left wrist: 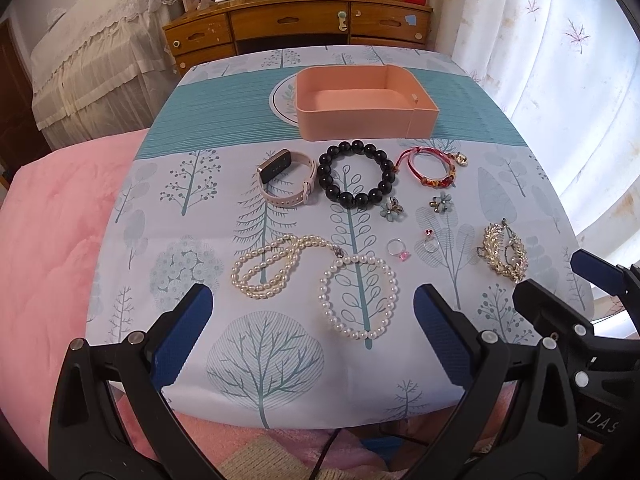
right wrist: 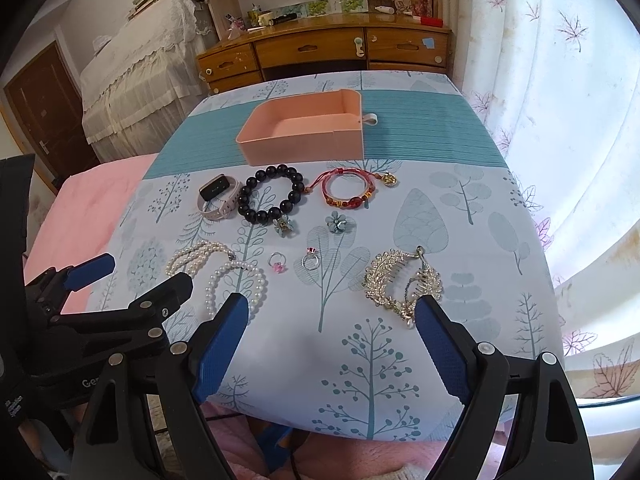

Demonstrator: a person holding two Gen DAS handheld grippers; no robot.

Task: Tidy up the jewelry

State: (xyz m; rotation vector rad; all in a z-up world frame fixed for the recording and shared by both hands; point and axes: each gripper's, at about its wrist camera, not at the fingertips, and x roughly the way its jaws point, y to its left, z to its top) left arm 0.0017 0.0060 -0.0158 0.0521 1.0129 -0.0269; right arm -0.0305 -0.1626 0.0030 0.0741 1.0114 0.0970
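An empty pink box stands at the far middle of the table. In front of it lie a pink smartwatch, a black bead bracelet, a red cord bracelet, two flower clips, two rings, a pearl necklace, a pearl bracelet and a gold hair comb. My left gripper hovers open near the pearls. My right gripper is open beside the comb.
A tree-patterned cloth covers the table. A pink blanket lies to the left. A wooden dresser stands beyond the far edge, and a white curtain hangs on the right.
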